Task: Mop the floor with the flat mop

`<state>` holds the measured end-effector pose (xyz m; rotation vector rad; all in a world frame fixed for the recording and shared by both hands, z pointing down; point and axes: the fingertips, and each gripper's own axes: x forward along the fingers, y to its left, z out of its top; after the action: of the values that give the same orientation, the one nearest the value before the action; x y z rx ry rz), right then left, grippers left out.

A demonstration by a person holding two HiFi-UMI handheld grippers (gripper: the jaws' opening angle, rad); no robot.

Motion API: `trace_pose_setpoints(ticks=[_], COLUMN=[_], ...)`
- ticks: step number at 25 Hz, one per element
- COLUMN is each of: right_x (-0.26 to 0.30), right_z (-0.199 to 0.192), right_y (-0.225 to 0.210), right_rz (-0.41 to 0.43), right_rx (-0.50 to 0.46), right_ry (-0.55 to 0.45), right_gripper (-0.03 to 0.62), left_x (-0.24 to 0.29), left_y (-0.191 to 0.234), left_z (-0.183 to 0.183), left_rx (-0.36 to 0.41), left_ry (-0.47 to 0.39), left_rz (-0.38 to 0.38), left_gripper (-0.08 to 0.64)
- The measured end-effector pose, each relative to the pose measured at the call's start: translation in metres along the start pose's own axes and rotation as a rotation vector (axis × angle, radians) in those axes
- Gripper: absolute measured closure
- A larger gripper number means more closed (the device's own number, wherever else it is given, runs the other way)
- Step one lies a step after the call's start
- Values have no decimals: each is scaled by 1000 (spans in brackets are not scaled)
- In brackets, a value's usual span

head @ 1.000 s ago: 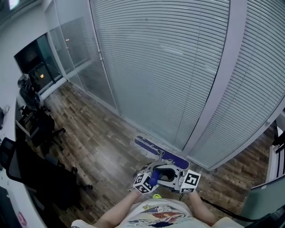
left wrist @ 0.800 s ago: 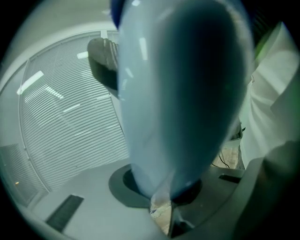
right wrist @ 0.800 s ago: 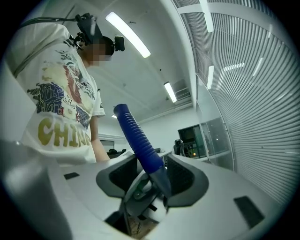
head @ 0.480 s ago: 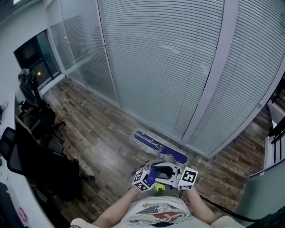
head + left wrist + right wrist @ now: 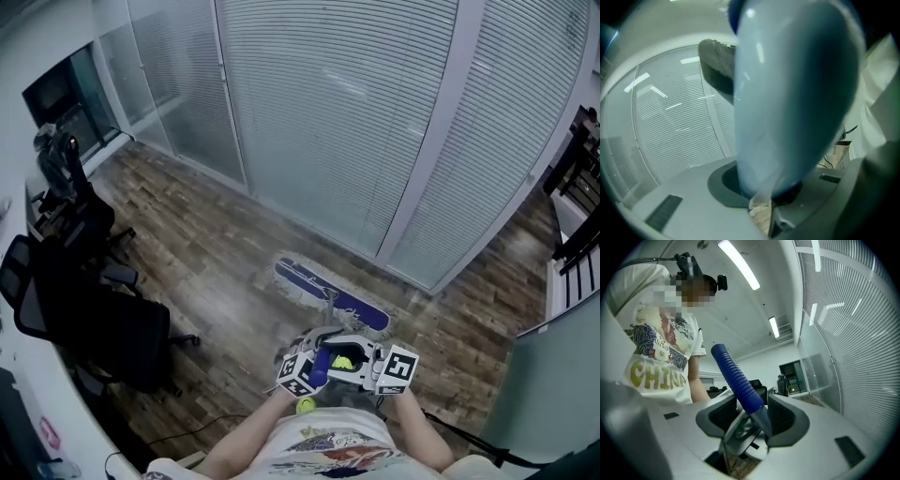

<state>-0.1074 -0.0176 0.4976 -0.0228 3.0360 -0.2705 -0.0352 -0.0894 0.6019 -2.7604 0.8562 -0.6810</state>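
The left gripper (image 5: 314,366) is clamped on the flat mop's (image 5: 787,93) pale shaft, the right gripper (image 5: 367,361) on its blue grip (image 5: 736,376); the mop head (image 5: 330,295) lies on the wooden floor (image 5: 206,272) beside the glass wall (image 5: 319,112); press evenly, pad flat, strokes overlapping.

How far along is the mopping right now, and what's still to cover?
Done: pick-up is finished; the left claw and right claw are both clamped on the mop handle. In hand: the mop head lies flat on the wood floor near the glass wall. Left: no clear wet track shows, so treat the stretch toward the office chairs as undone.
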Motion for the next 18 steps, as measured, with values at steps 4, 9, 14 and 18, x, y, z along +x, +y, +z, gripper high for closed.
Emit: trace_pose_setpoints(ticks=[4,9,14,18], right_x=[-4,-13,-50,-97], right_z=[3,-2,-2,-12], right_y=[43,100,148,187], right_rz=[16,45,86,99], right_rx=[7,4,2,10], right_ry=[-25,-25,-24,-30], right_gripper=[391,391,391,391], left_x=[-26,-54,-58,-48], left_y=[-32,-80,-132,-189], left_z=[10,19,40,51], left_rx=[-36,-60,-80,-49], left_ry=[-2,11,32,52], left_rz=[26,49,90,93], left_gripper=[518,518,518,518])
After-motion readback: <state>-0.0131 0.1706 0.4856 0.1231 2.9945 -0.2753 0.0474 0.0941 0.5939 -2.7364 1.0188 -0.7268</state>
